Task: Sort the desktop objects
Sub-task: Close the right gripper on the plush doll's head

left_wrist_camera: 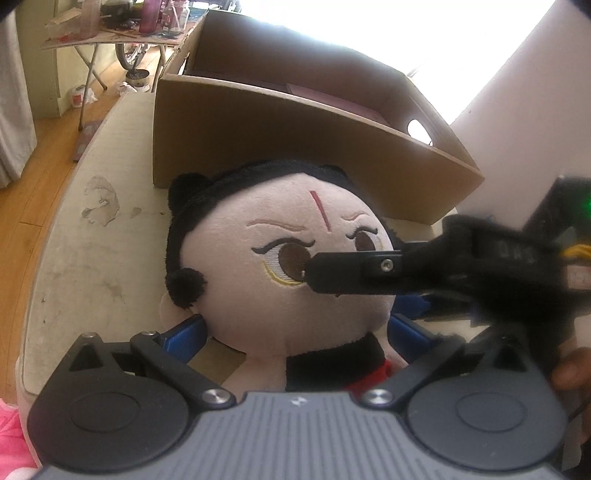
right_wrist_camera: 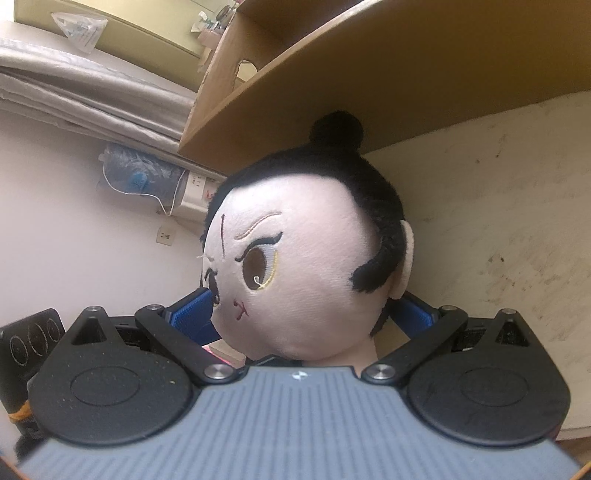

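Note:
A plush doll point(left_wrist_camera: 295, 258) with a big pale head, black hair and a red scarf stands on the worn white table point(left_wrist_camera: 92, 258) in front of an open cardboard box point(left_wrist_camera: 258, 147). My left gripper point(left_wrist_camera: 295, 332) is open, its blue pads point(left_wrist_camera: 184, 336) on either side of the doll's neck with a gap on the left. The right gripper's finger point(left_wrist_camera: 354, 273) reaches in from the right across the doll's face. In the right wrist view the doll's head point(right_wrist_camera: 314, 266) fills the space between the blue pads point(right_wrist_camera: 192, 317) of my right gripper point(right_wrist_camera: 306, 314), which is shut on it.
The box wall point(right_wrist_camera: 369, 74) rises directly behind the doll. A white board point(left_wrist_camera: 535, 92) stands at the right. Pink fabric point(left_wrist_camera: 11, 435) lies at the table's near left corner. A hand point(left_wrist_camera: 569, 369) holds the right gripper. A folding table point(left_wrist_camera: 122, 26) with bottles stands far back.

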`<state>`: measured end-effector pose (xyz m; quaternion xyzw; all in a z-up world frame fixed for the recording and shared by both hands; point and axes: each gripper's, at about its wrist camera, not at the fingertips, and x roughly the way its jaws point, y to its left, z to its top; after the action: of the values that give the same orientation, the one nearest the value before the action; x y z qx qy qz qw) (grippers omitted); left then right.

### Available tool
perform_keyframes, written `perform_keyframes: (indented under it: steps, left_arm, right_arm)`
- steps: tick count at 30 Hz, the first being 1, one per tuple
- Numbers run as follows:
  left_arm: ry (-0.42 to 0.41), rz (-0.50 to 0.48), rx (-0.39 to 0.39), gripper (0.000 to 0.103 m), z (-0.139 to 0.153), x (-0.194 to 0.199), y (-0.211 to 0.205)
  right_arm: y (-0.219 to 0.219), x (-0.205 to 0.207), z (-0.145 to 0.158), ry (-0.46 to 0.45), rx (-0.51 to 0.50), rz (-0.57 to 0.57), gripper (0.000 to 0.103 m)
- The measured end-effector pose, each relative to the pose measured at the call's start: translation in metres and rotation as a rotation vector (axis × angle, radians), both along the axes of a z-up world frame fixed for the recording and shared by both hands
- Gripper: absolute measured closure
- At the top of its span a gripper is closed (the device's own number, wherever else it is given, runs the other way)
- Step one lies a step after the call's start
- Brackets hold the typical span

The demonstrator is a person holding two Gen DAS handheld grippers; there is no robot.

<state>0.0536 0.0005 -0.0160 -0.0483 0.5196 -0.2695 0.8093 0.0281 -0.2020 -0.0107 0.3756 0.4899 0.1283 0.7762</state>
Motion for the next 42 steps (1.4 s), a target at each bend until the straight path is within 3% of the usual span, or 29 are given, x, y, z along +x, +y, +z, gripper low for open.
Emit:
perform_keyframes:
  steps: [19, 27, 42]
  left_arm:
    - [0.001, -0.004, 0.010, 0.000, -0.005, 0.008, -0.001]
    - [0.003, -0.006, 0.014, 0.000, -0.007, 0.009, -0.002]
    - [-0.085, -0.022, 0.035, 0.000, 0.010, -0.009, -0.009]
  right_arm:
    - [-0.016, 0.007, -0.008, -0.012, 0.030, -0.050, 0.001]
    - [-0.016, 0.004, -0.002, -0.022, -0.004, -0.024, 0.001]
    - [-0.017, -0.016, 0.011, -0.046, 0.011, -0.010, 0.001]
